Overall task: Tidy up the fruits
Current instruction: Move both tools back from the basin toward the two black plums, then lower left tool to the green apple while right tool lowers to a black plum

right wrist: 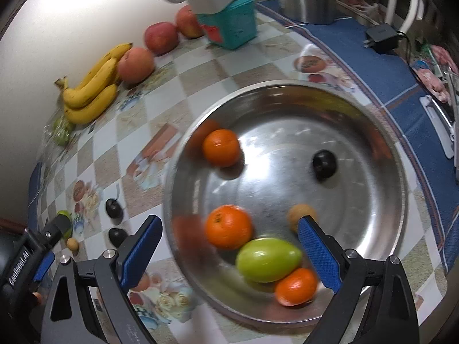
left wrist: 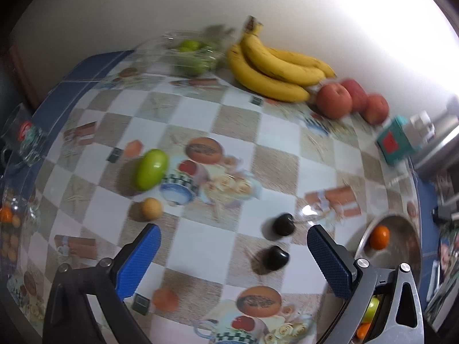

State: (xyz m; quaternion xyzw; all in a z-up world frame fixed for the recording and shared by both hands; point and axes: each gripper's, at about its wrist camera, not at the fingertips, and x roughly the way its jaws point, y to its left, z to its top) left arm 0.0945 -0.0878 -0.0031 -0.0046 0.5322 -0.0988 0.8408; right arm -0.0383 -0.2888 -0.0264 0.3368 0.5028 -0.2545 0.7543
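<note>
Over the round steel bowl (right wrist: 373, 154) hangs the right tool (right wrist: 229, 246), blue pads spread wide, pinching nothing. Bowl holds six fruits: three oranges (right wrist: 221, 146), one green oval mango-like fruit (right wrist: 268, 259), one small tan round fruit (right wrist: 298, 215), one dark plum (right wrist: 324, 163). Green fruit lies on its side, long axis running left-right across the view, narrower end to the right, touching the nearest orange.

Left tool (left wrist: 233, 258) hangs above the checkered table (left wrist: 200, 114), pads also spread, empty. Just beyond its pads on the table: two dark plums (left wrist: 283, 224), well apart from one small tan fruit (left wrist: 151, 208) and one green oval fruit (left wrist: 151, 169). That green fruit lies with its long axis slanting from lower left to upper right.

Farther back by the wall: one bunch of yellow bananas (left wrist: 275, 71), stem toward the wall, three red apples (left wrist: 334, 100) beside it, and a clear container of green fruit (left wrist: 192, 54), blurred, count unclear. Teal box (left wrist: 394, 140) at the right.
</note>
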